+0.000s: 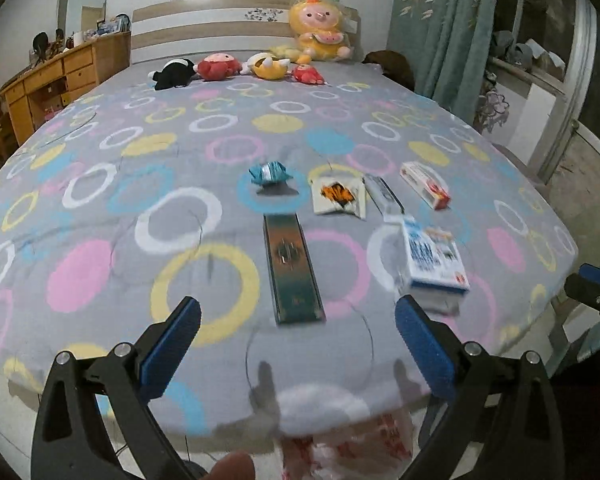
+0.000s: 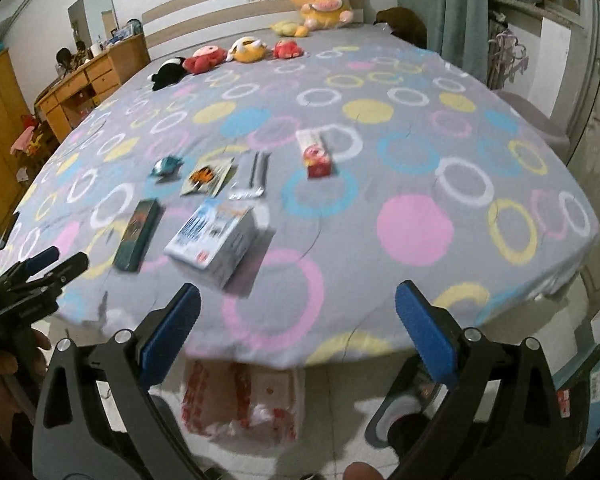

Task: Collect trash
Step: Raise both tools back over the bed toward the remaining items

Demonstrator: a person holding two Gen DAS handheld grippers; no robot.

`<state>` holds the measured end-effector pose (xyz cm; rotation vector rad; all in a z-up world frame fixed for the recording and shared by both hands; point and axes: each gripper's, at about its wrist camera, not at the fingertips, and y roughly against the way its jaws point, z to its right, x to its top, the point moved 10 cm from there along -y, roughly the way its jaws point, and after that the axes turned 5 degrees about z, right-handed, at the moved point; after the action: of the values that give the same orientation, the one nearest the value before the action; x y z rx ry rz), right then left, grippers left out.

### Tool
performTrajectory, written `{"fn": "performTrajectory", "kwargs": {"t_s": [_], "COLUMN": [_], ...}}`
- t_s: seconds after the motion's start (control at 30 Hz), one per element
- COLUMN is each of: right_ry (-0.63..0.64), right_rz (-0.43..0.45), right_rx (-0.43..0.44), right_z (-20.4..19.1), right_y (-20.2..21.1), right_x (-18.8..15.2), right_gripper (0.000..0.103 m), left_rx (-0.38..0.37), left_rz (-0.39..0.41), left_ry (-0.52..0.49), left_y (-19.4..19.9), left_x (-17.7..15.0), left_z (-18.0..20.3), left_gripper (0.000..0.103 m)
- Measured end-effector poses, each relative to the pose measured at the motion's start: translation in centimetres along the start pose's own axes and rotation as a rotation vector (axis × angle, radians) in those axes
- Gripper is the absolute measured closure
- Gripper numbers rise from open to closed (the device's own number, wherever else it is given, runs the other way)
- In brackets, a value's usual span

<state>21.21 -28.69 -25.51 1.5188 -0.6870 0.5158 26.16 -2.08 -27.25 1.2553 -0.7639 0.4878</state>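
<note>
Both grippers hang at the foot of the bed [image 1: 100, 208], jaws spread wide and empty: left gripper [image 1: 298, 344], right gripper [image 2: 298, 328]. Below them on the floor lies a red-and-white plastic bag [image 2: 240, 404], probably the collection point. Trash lies grouped near the bed's foot, within reach: green flat box [image 1: 294, 272], blue-white carton [image 1: 434, 258], teal wrapper [image 1: 268, 174], orange sachet [image 1: 338, 198], red-white box [image 1: 426, 184]. Nothing is collected yet.

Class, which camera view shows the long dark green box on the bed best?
The left wrist view: the green box lies centred just ahead of the open left gripper, its top pattern visible. The right wrist view shows it smaller, off left and blurred.
</note>
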Motion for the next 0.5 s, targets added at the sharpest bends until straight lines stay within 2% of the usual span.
{"fn": "performTrajectory", "kwargs": {"t_s": [0.17,0.33,0.5], "right_ry": [0.000,0.023,0.050], "right_rz": [0.007,0.012,-0.003], "right_rx": [0.000,0.000,0.018], "right_z": [1.1,1.7,2.2], "right_y": [-1.8,-4.3,-7.4], "right_x": [1.9,4.2,6.5], "right_gripper": [0.008,0.008,0.007], "left_rx": [0.009,0.048,0.049], "left_rz": [-0.013,-0.057,-0.083], "left_ry": [0.012,-0.032,-0.040], "left_y": [-2.5,-5.6,-8.0], "left_x": [1.5,1.9,3.0], "left_z": [-0.3,-0.4,-0.4], "left_gripper": [0.008,0.008,0.008]}}
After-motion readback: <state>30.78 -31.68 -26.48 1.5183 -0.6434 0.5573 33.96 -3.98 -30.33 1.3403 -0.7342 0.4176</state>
